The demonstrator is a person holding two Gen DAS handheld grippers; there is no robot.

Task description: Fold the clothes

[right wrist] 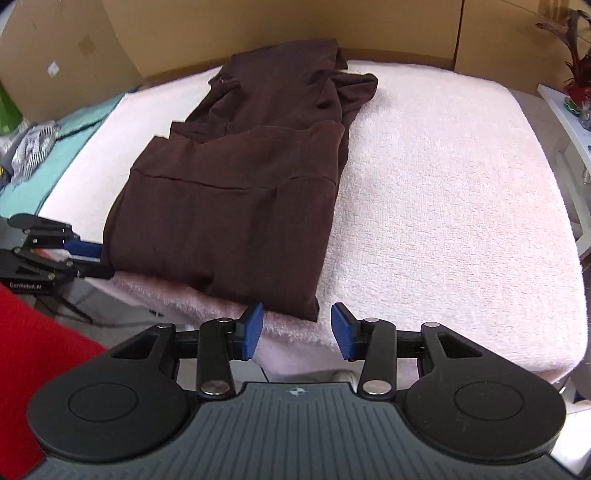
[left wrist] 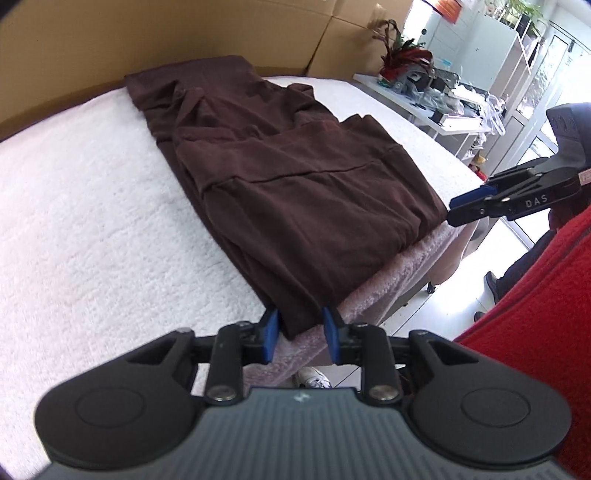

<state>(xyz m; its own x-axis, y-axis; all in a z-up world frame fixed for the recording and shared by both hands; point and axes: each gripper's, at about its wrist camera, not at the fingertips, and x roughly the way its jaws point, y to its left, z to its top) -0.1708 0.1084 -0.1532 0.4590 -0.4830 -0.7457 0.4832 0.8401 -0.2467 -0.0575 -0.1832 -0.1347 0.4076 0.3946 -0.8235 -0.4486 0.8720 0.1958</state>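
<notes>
At the table's near edge, the brown garment lies half-folded; left gripper jaws loosely straddle its corner, right gripper jaws spread, empty. Overhang could slip off.

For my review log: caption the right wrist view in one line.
Right gripper, jaws open, hovers at the near corner of a part-folded brown garment on the white towel-covered table.

Cardboard boxes behind, red-leaved potted plant on cluttered white shelf, teal cloth far left
</notes>
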